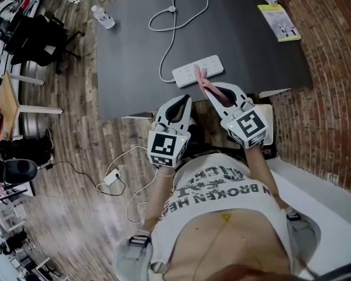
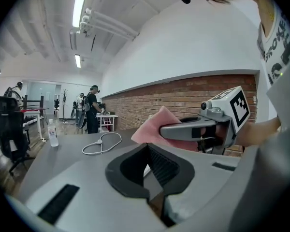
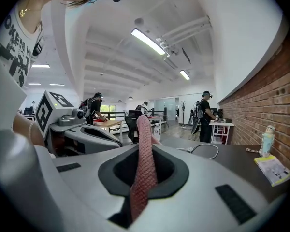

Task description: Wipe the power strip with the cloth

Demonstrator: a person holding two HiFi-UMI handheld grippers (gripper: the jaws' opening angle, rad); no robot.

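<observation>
Head view: my right gripper point(image 1: 214, 92) pinches the pink cloth point(image 1: 200, 79), whose free end lies over the power strip point(image 1: 207, 65) on the table point(image 1: 134, 40). I judge it best to lower the cloth flat and sweep along the strip. My left gripper point(image 1: 184, 102) hangs beside it, short of the table.

Left gripper view: its jaws are pressed together, empty.

Right gripper view: the cloth stands clamped between the jaws.

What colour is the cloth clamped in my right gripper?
The cloth is pink with a fine textured weave, clearest in the right gripper view.
</observation>
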